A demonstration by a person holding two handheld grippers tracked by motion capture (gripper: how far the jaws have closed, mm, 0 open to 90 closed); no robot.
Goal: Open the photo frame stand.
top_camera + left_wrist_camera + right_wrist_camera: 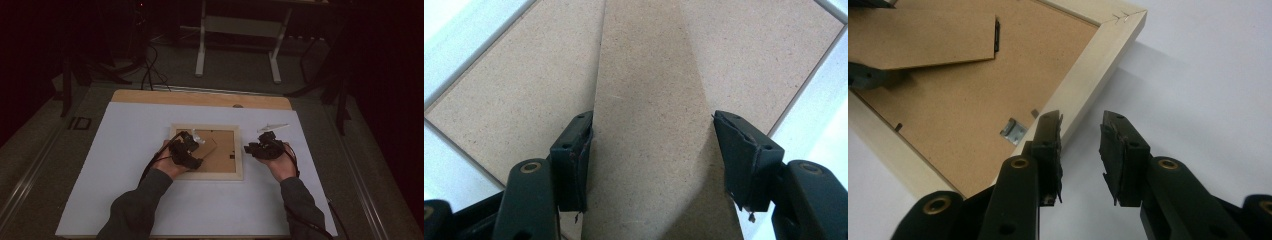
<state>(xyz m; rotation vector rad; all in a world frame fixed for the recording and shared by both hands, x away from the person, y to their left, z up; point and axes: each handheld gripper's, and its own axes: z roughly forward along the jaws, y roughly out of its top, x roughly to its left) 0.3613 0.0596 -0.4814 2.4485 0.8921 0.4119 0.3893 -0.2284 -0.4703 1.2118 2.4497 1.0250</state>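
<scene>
Setting: dim room, a white surface with a wooden strip along its far edge; legs of another table stand on the floor behind.

Item 1: picture frame, pale wood, lying face down near the middle of the surface, its brown fibreboard backing up. A small metal turn-clip sits on the backing near the frame's right rail.

Item 2: easel stand, a tapering fibreboard leg hinged to the backing. In the left gripper view it runs up between my jaws.

Item 3: my left hand-held gripper, over the backing. Jaws stand wide, 1 on each side of the stand; the left pad looks to be at the stand's edge, the right pad apart from it. I do not read this as a firm grip.

Item 4: my right hand-held gripper, just beside the frame's right rail, over bare surface. Jaws about half apart, nothing between them.

Item 5: a clear plastic scrap beyond the right hand-held gripper.

Handling note, as I judge it: the step is raising or folding the stand. I should centre it between the pads before closing, pinch its 2 long edges evenly, and swing it about its hinge without twisting. The right hand-held gripper is best used to press the rail down, so the frame cannot slide or lift.
</scene>
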